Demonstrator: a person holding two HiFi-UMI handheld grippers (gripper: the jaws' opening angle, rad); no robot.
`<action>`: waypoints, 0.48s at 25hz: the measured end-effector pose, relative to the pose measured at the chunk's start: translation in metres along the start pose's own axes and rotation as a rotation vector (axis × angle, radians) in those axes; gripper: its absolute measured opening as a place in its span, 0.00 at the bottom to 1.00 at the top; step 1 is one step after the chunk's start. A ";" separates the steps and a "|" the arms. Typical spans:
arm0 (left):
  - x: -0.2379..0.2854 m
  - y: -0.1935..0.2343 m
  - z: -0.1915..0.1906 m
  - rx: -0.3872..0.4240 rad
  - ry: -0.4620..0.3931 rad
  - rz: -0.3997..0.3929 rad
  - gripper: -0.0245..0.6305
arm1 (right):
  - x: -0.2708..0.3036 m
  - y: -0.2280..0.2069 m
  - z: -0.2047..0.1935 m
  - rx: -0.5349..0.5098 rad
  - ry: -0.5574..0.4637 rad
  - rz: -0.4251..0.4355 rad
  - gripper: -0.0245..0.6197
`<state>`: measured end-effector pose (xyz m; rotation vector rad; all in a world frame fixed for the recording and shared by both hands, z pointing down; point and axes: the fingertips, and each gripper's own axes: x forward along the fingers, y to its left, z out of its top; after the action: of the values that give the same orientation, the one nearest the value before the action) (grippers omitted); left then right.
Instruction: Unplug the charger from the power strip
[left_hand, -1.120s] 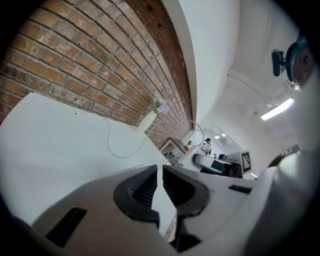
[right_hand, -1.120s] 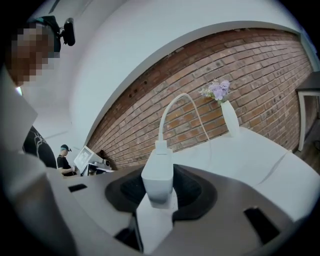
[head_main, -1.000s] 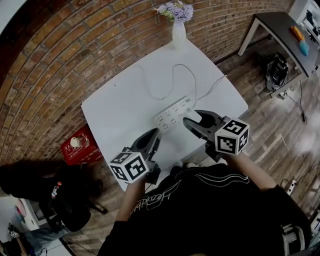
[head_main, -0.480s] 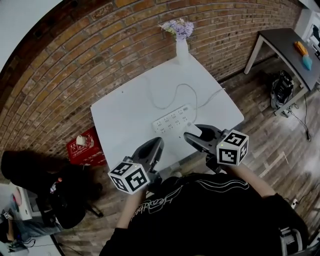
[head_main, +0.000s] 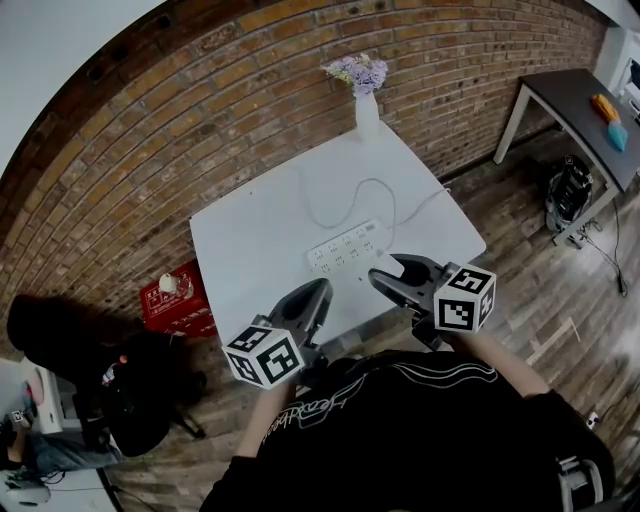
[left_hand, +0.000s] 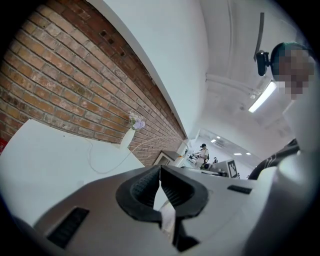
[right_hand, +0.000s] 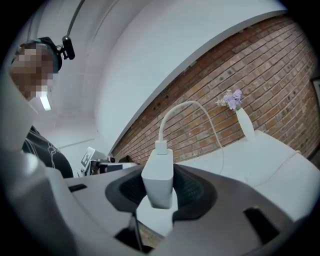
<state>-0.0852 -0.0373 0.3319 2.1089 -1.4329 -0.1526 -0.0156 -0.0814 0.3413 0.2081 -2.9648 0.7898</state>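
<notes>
Charger (right_hand: 158, 177): clamped upright between the pads of the right claw (right_hand: 159, 197), lower centre of the right gripper view, held up off the bench.
Right claw state: closed on the charger body, gripping its lower half; in the head view it sits centre right.
Left claw (left_hand: 160, 186): jaws together, nothing between them; lower centre of the head view.
Just changed: over the last second both claws pulled back toward the bottom of the head view. The gap between the right claw and the power strip (head_main: 348, 246) is wider, and the charger came away with the claw.
Meaning for task: reads as unplug done, with the charger clear of the strip and no contact visible. Probably only setting it down is left.
Charger look: small white rectangular brick, smooth with rounded edges, cable connector at its top end; prongs not visible.
Cable (right_hand: 192, 107): white, arcs up from the charger top and drops to the right toward the bench; looks slack.
Power strip lie: long, white, diagonal at the centre of the head view, sockets up.
Bench (head_main: 250, 240): white, set against a brick wall; vase (head_main: 367, 112) with purple flowers at its far edge, upper centre.
</notes>
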 end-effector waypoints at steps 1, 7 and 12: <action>0.001 -0.001 -0.001 0.001 -0.001 0.001 0.05 | -0.001 0.000 0.000 -0.005 0.002 0.002 0.23; 0.005 -0.004 -0.008 -0.008 -0.006 0.012 0.05 | -0.007 -0.002 -0.004 0.008 0.002 0.015 0.23; 0.007 -0.012 -0.005 0.004 -0.013 0.017 0.05 | -0.013 -0.004 0.000 -0.001 -0.001 0.017 0.23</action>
<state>-0.0701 -0.0384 0.3312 2.1021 -1.4596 -0.1568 -0.0021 -0.0831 0.3422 0.1830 -2.9717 0.7911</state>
